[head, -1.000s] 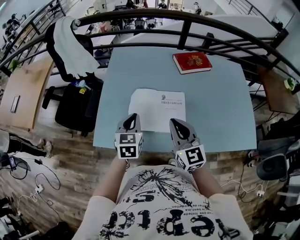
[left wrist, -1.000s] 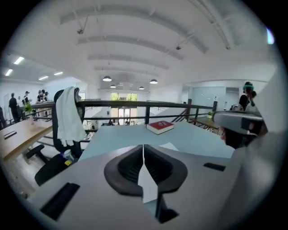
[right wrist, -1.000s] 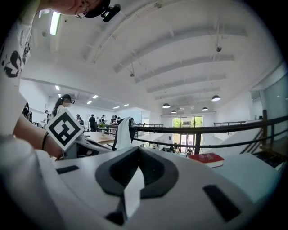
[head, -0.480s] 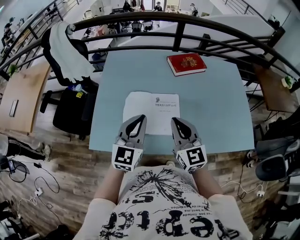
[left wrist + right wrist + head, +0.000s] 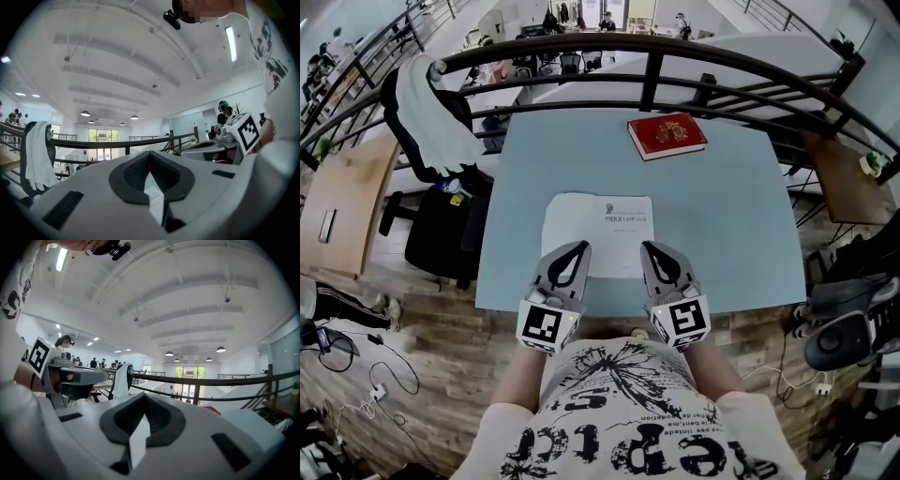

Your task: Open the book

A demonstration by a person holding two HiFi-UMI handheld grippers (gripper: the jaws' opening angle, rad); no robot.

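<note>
The red book (image 5: 667, 134) is lying beyond the white sheet's (image 5: 598, 234) far-right corner, nearer the right hand-held gripper (image 5: 651, 249) than the left hand-held gripper (image 5: 575, 249); both are holding nothing, jaws together.

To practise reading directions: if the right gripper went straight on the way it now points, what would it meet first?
Probably the black railing beyond the table. The right gripper points level above the white book; the red book lies right of its line. Depth is unclear.
</note>
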